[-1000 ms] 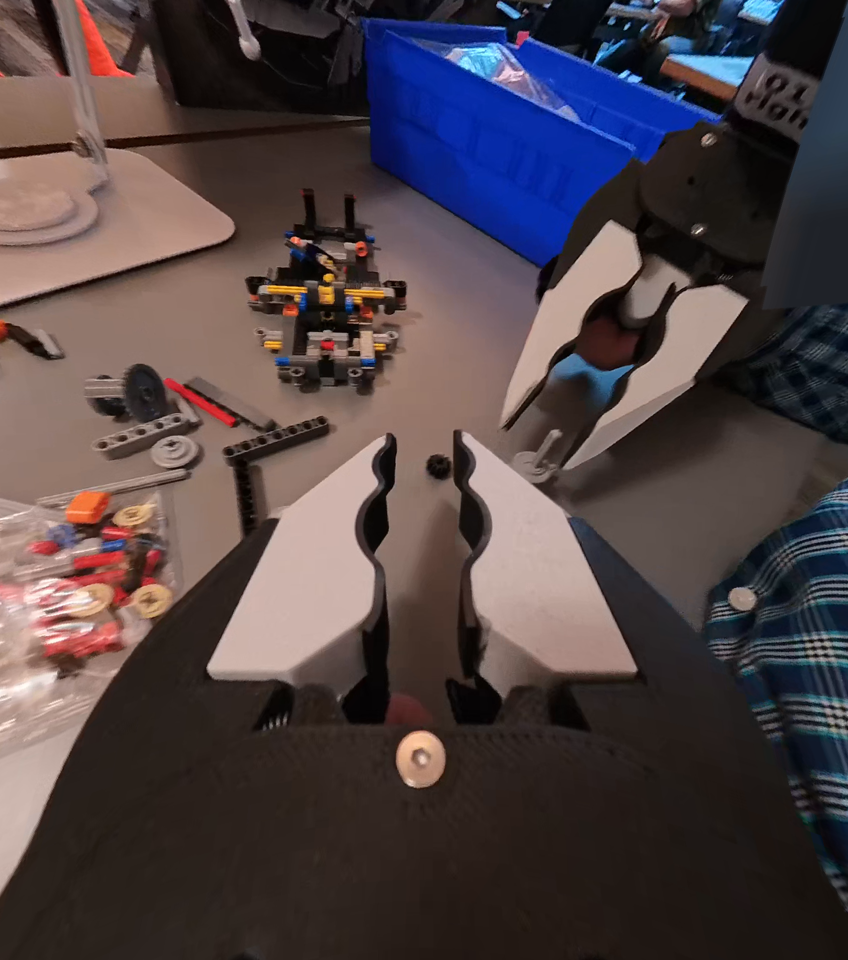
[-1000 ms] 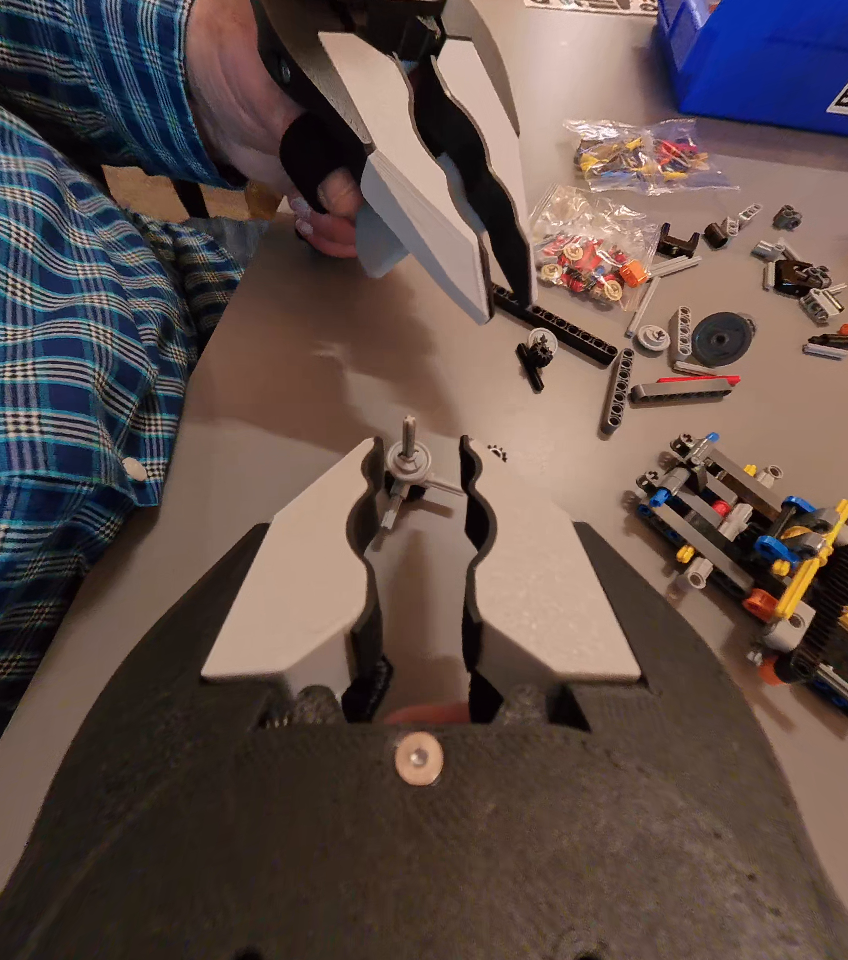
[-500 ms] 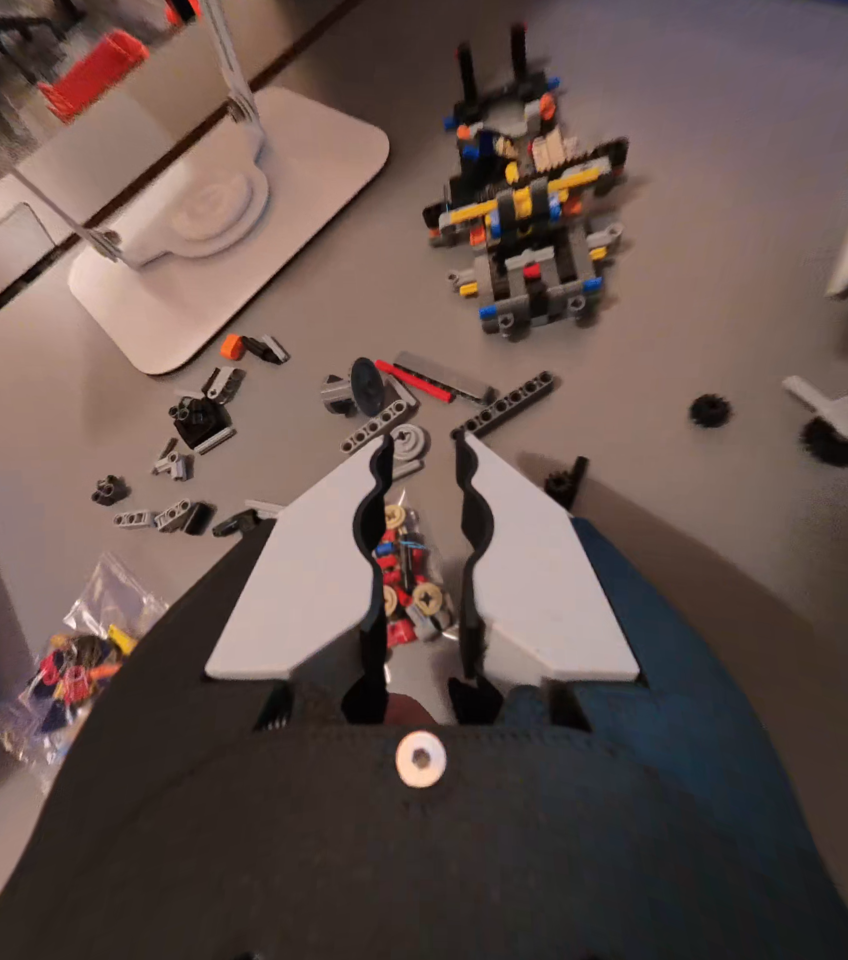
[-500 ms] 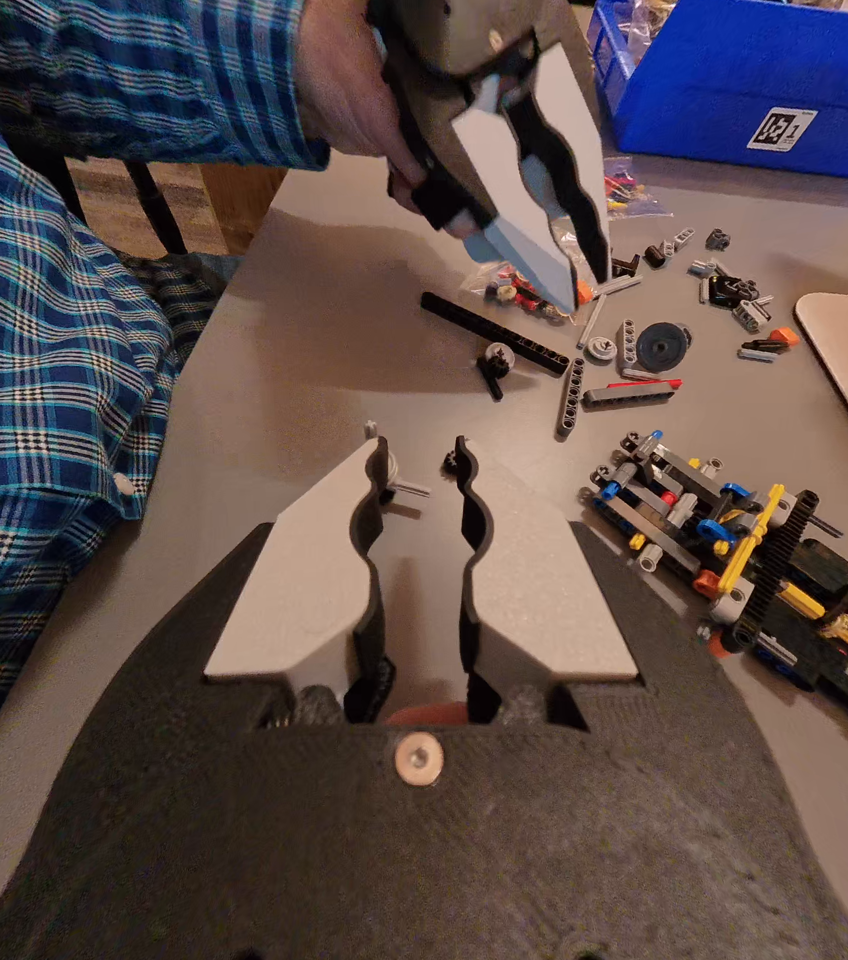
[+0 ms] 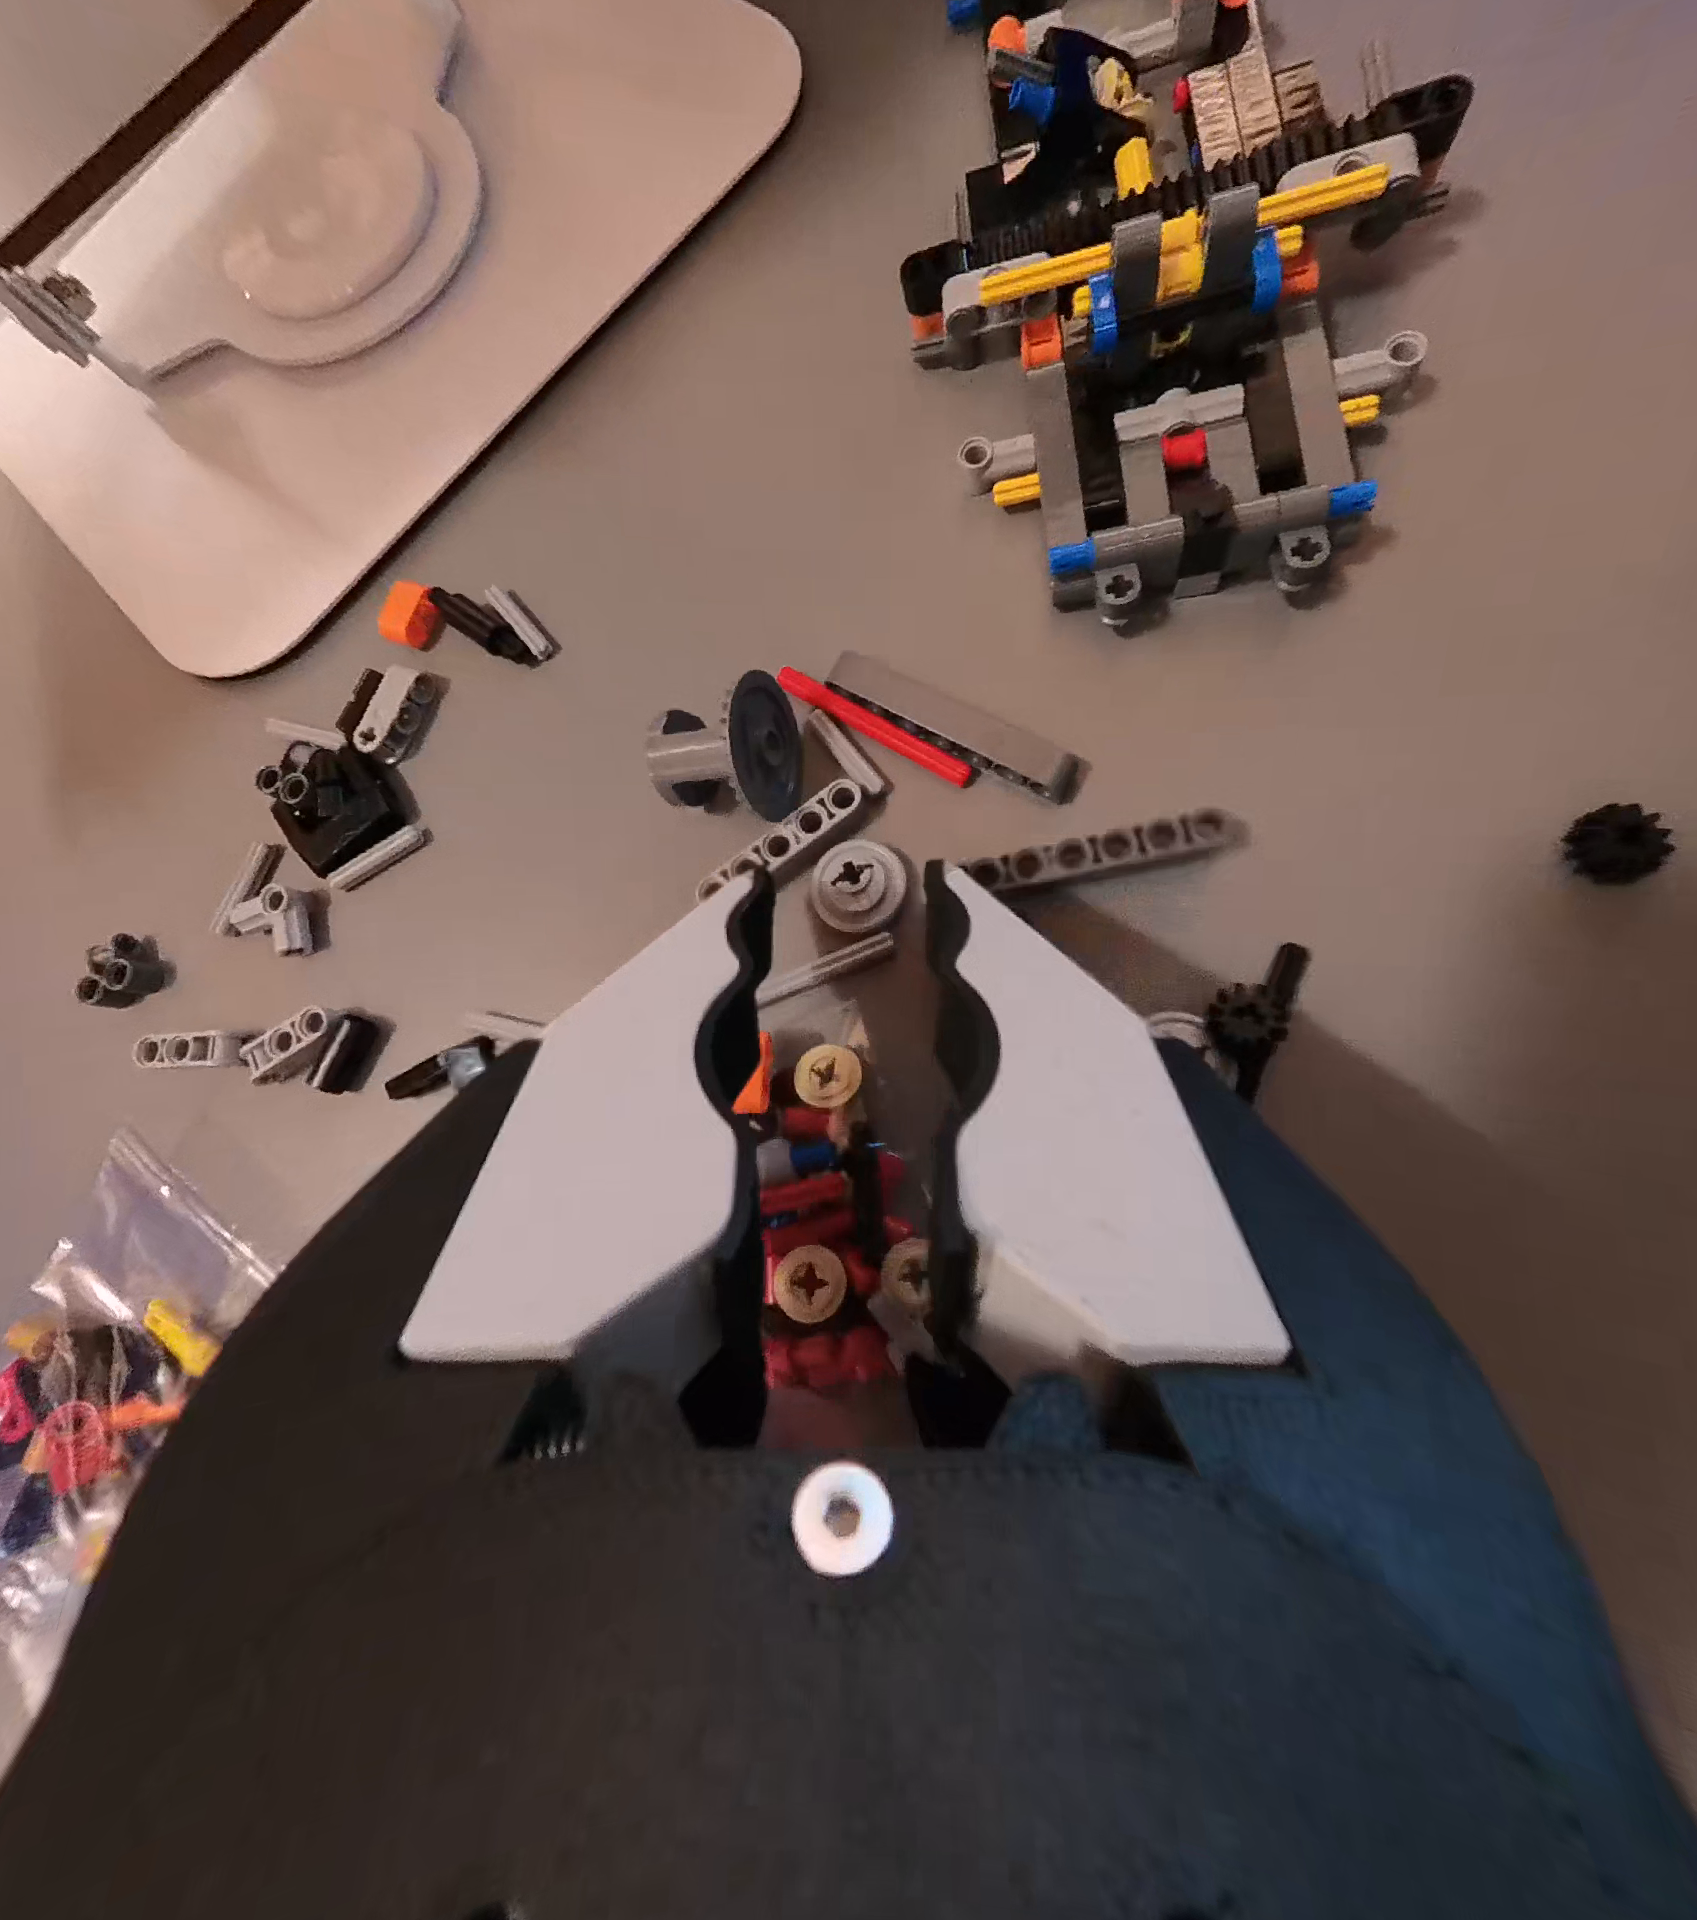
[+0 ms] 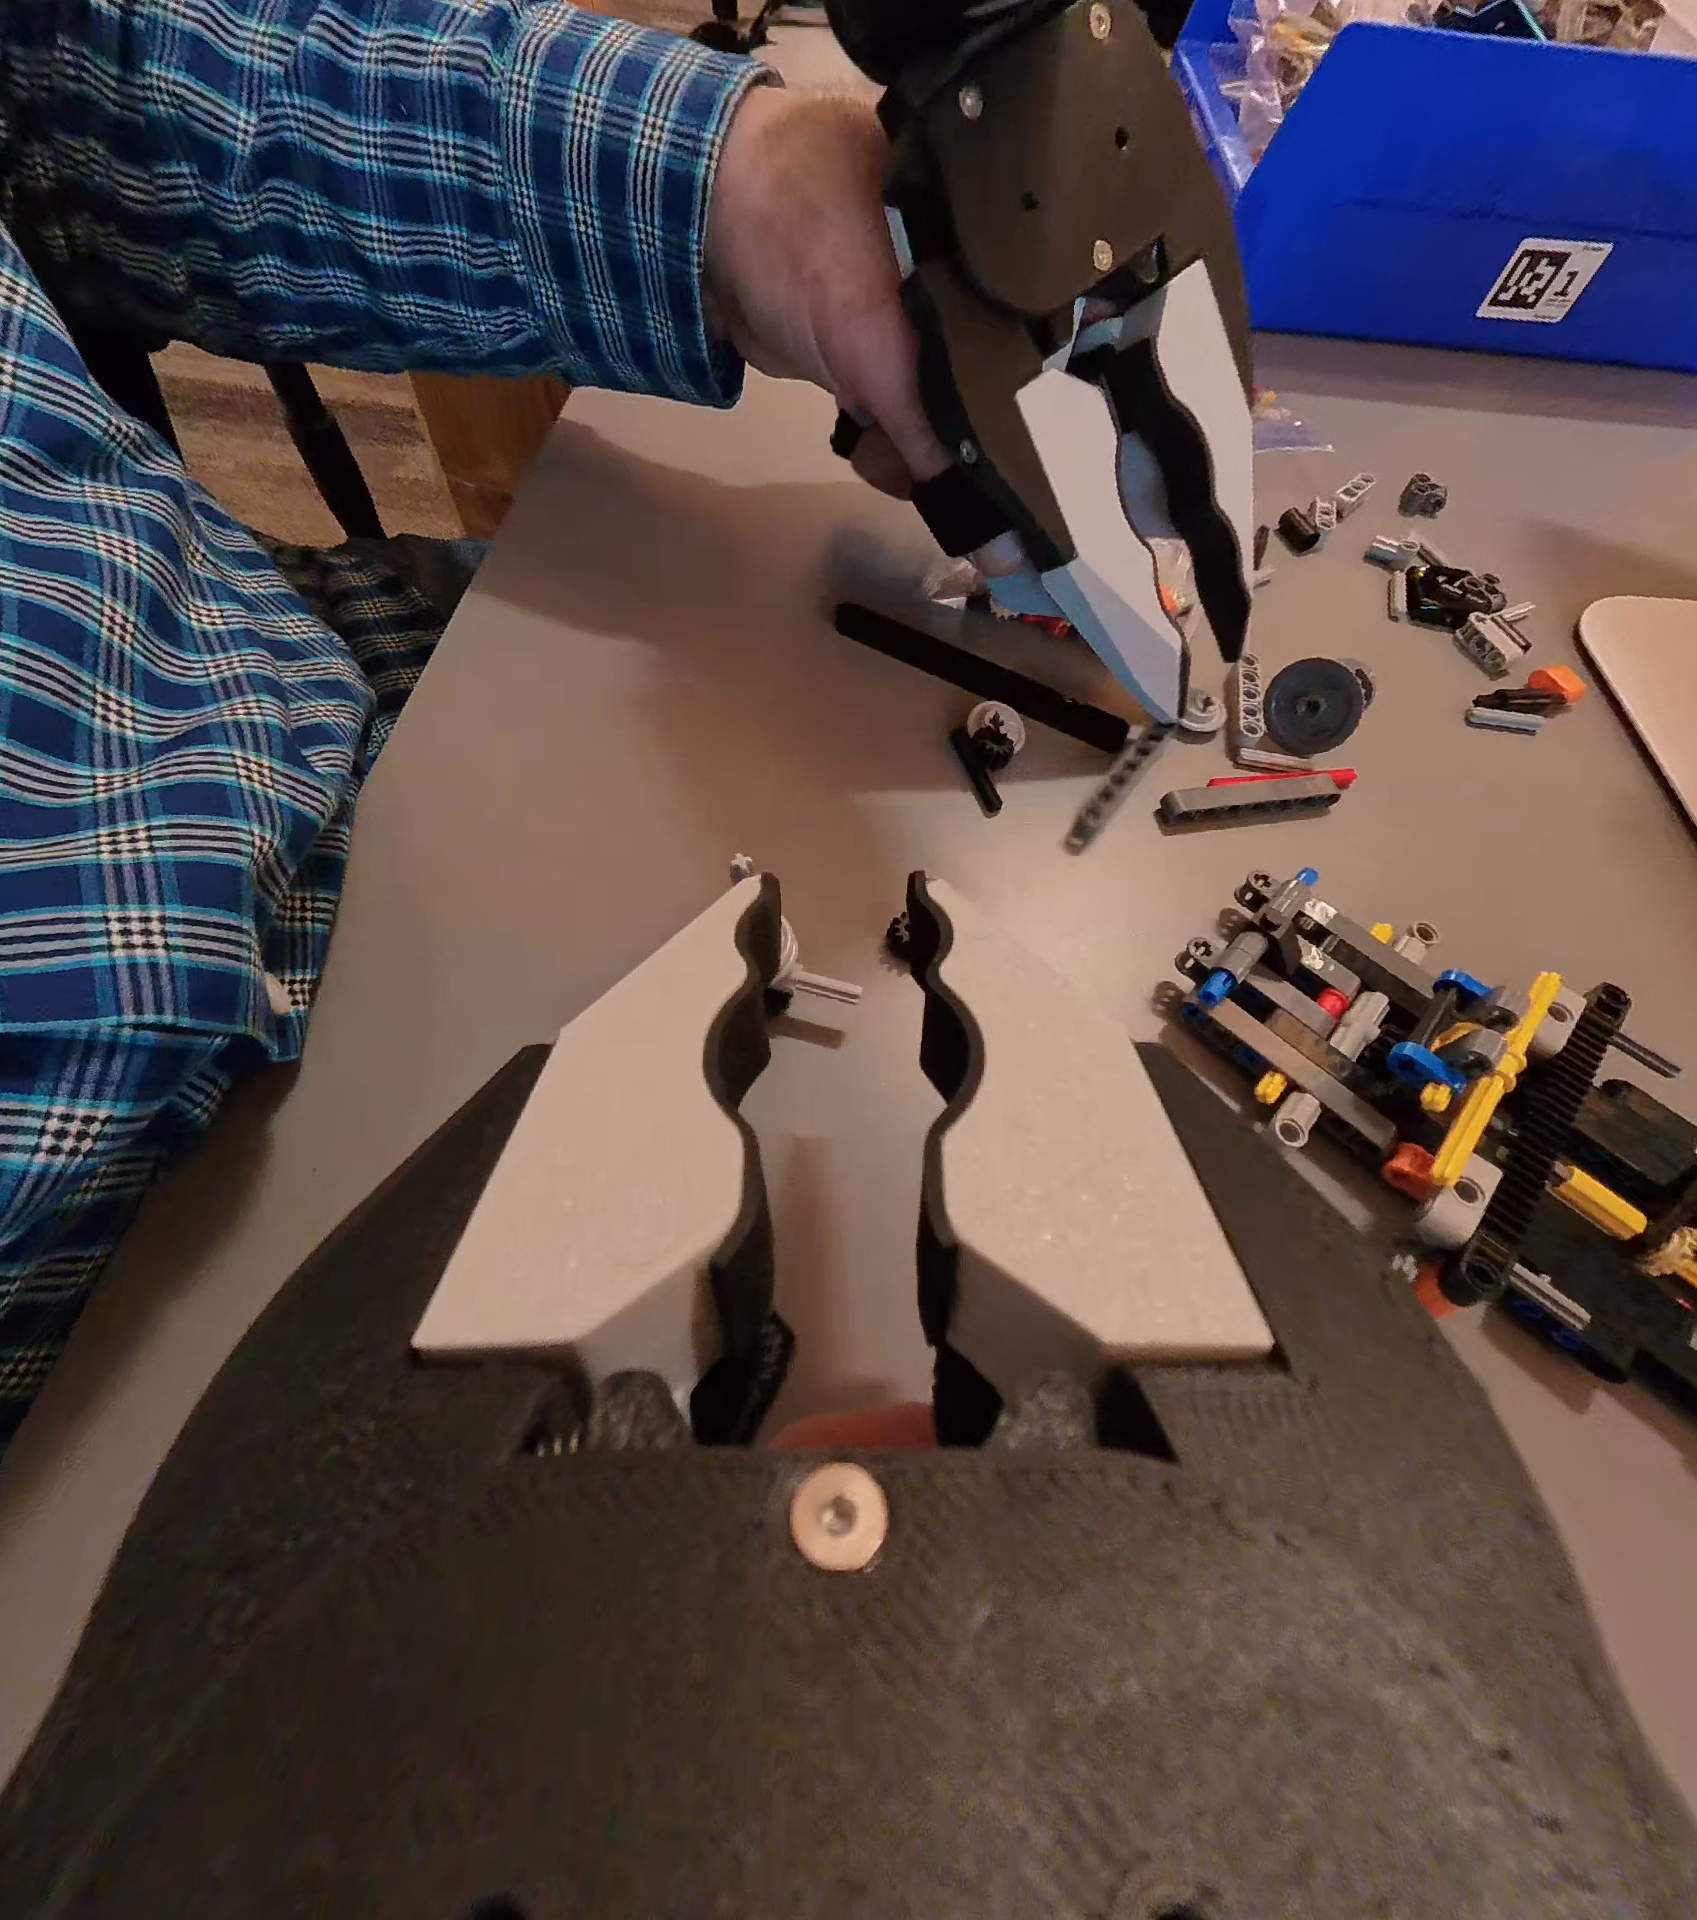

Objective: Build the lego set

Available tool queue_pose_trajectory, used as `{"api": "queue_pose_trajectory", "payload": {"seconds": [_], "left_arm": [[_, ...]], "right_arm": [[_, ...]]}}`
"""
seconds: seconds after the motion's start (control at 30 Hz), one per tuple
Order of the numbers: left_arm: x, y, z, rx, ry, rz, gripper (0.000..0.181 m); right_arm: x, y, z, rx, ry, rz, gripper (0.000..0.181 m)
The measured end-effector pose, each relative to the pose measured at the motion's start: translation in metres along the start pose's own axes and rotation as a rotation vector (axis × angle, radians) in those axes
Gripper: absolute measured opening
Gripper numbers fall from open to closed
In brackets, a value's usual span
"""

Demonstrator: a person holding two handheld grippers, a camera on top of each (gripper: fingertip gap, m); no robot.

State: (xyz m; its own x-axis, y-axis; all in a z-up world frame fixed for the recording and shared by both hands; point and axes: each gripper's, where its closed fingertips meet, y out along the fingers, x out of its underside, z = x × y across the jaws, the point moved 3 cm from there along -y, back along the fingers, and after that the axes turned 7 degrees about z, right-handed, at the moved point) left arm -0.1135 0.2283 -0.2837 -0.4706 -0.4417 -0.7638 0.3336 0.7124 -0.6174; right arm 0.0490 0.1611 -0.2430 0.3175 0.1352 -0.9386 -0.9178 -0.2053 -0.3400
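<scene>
Here the left gripper [image 5: 846, 883] points steeply down at the table [image 5: 719, 499], jaws parted and holding nothing, tips on either side of a grey pulley [image 5: 859, 884] lying flat among loose parts. In the right wrist view a hand [image 6: 823, 301] in a plaid sleeve [image 6: 387, 187] grips its handle, and one fingertip [image 6: 1150, 686] sits at the pulley's edge; contact cannot be told. The right gripper [image 6: 839, 894] hangs low over the table, also unclenched and empty. A grey axle piece [image 6: 813, 982] lies just beside its left finger and a small black gear [image 6: 898, 932] by its right.

A clear bag [image 5: 823, 1226] of red, tan and blue pins lies under the left gripper, seen through the gap between its fingers. A second bag [image 5: 85, 1382] lies at the lower left. A blue bin [image 6: 1509, 177] holding more bagged parts stands at the far edge.

The part-built lego chassis [image 5: 1187, 343], grey and black with yellow axles, rests on the table well apart from the left gripper. Between them lie a dark wheel disc [image 5: 766, 743], a red axle [image 5: 870, 722], a grey beam [image 5: 958, 722] and a holed beam [image 5: 1104, 847]. A white stand base [image 5: 304, 260] sits at the far left. The table is plain grey.
</scene>
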Motion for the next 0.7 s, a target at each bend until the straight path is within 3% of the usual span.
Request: {"api": "queue_pose_trajectory", "payload": {"seconds": [0.33,0.7], "left_arm": [[0.0002,0.0033,0.0003,0.095,-0.127,0.024,0.019],[0.0010,-0.0001,0.0020,0.119,-0.142,0.055,0.048]], "right_arm": [[-0.0013,0.0001,0.0001,0.000,0.011,0.007,0.021],[-0.0030,-0.0003,0.0001,0.003,0.010,0.008,0.021]]}}
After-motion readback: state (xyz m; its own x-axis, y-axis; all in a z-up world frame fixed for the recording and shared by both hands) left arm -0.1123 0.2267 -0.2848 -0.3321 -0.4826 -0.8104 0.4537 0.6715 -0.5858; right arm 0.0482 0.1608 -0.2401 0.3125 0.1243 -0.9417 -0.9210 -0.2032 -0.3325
